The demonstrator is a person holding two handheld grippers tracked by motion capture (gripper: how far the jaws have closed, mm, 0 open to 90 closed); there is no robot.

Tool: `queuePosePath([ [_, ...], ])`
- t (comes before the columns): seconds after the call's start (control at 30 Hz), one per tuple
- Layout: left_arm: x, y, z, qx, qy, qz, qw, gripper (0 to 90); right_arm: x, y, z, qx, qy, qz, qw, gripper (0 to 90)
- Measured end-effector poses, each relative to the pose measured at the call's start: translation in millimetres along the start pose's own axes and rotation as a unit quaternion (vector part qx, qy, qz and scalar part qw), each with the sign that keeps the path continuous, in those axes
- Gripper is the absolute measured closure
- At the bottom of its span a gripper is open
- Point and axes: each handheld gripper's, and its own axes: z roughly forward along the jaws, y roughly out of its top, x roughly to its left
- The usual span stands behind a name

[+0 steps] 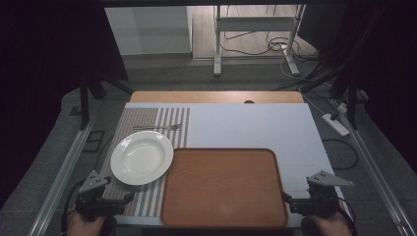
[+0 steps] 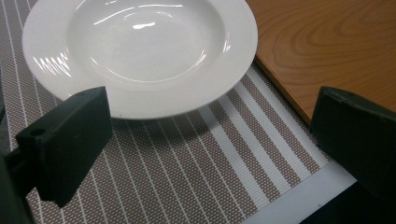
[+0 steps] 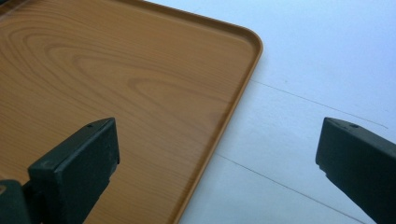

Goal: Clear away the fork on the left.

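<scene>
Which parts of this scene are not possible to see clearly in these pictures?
- Fork: in the high view it is too small and dim to make out its prongs.
- Striped placemat: the white plate hides the part under it in the left gripper view.
- Wooden tray: cut off by the picture's left and bottom edges in the right gripper view.

Each gripper, left gripper (image 1: 129, 197) and right gripper (image 1: 286, 196), is black with a grey three-cornered plate on top. The jaws are blocky black slabs, each seemingly with a small hole near the tip.
</scene>
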Motion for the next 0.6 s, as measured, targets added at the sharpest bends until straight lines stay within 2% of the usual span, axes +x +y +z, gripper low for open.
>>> queuePosePath([
  [0.6, 0.6, 3.1, 4.6, 0.014, -0.005, 0.004, 0.9999, 0.0, 3.5, -0.9, 0.0, 0.006, 0.002, -0.017, 0.9998, 0.2],
])
